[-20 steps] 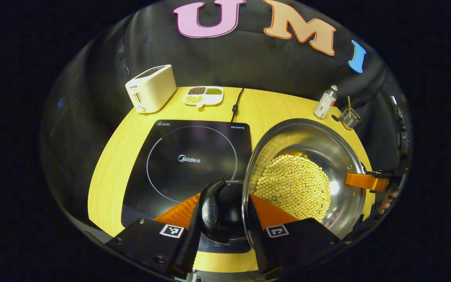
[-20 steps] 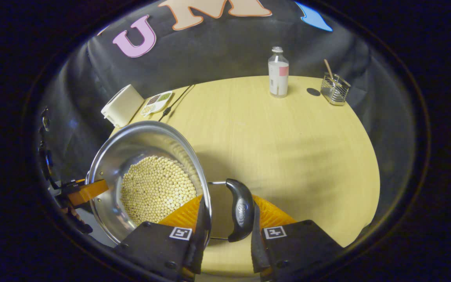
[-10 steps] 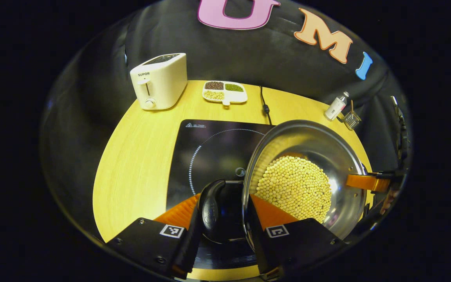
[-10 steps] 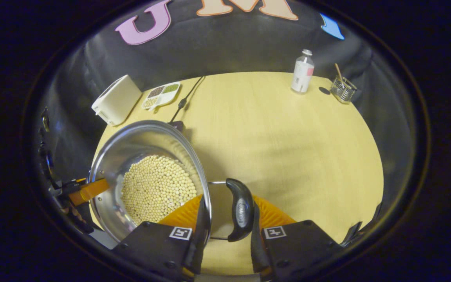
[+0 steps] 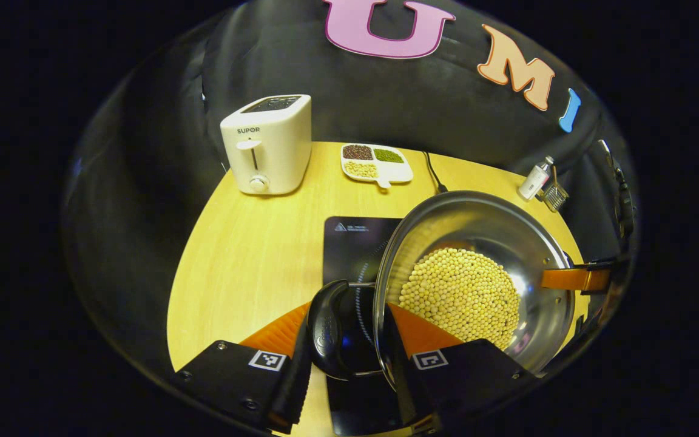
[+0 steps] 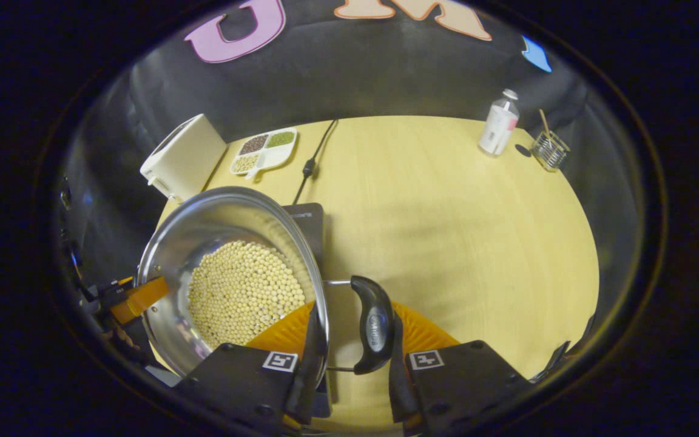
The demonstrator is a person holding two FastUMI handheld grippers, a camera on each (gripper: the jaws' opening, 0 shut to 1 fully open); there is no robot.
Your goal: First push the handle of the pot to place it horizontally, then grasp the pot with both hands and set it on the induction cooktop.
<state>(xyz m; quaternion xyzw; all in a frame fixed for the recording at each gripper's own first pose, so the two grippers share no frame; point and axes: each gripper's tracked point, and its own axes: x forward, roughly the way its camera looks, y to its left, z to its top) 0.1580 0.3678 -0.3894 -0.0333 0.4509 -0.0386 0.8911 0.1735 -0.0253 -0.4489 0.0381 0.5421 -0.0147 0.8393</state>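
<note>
Taking the round stainless-steel pot (image 5: 477,273) as the landmark and reading the left gripper view from left to right: well off to its far left stands a cream-white boxy toaster (image 5: 267,144), then a white divided dish of dried beans (image 5: 377,164) behind it, and a black cable (image 5: 433,173) running back from the flat black glass induction cooktop (image 5: 352,243), whose near-left corner and front strip show past the pot. The pot sits over the cooktop's right part, whether resting or just above I cannot tell. The left gripper (image 5: 346,340) has its jaws narrow, one finger outside the black loop handle (image 5: 325,331) and one inside the pot wall. In the right gripper view the right gripper (image 6: 349,349) mirrors this at the opposite black loop handle (image 6: 374,325), jaws narrow around rim and handle. To the pot's far right stand a small clear plastic bottle (image 6: 498,124) and a wire mesh holder (image 6: 548,150) on the pale wooden desk (image 6: 446,230). Filled with yellow soybeans (image 5: 462,294), the pot is likely heavy, rigid and slick; both side handles are the sound grip, kept level.
</note>
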